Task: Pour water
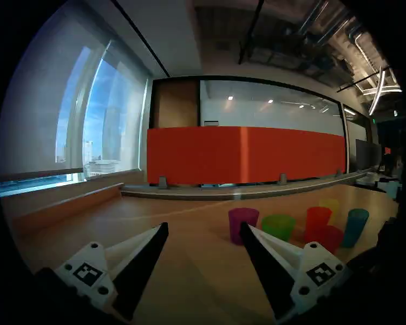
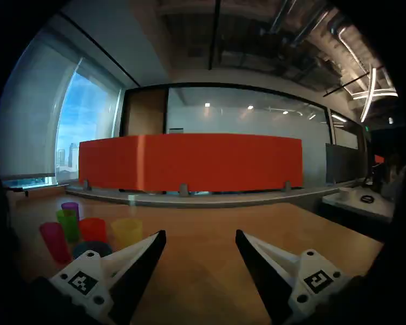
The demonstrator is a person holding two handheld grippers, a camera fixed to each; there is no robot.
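The wooden table [image 1: 197, 208] spreads beneath me. My left claw [image 1: 203, 227] gapes wide, holding nothing; my right claw [image 2: 199, 234] stands equally wide and bare. The cluster of coloured cups [image 1: 279, 226] sits on the table near my left claw, untouched.

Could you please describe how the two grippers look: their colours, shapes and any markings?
The left gripper and the right gripper look alike. Each has two long jaws tapering to a point, black on the inner side and white on the outer. Each white base carries a square black-and-white marker and small dark holes.
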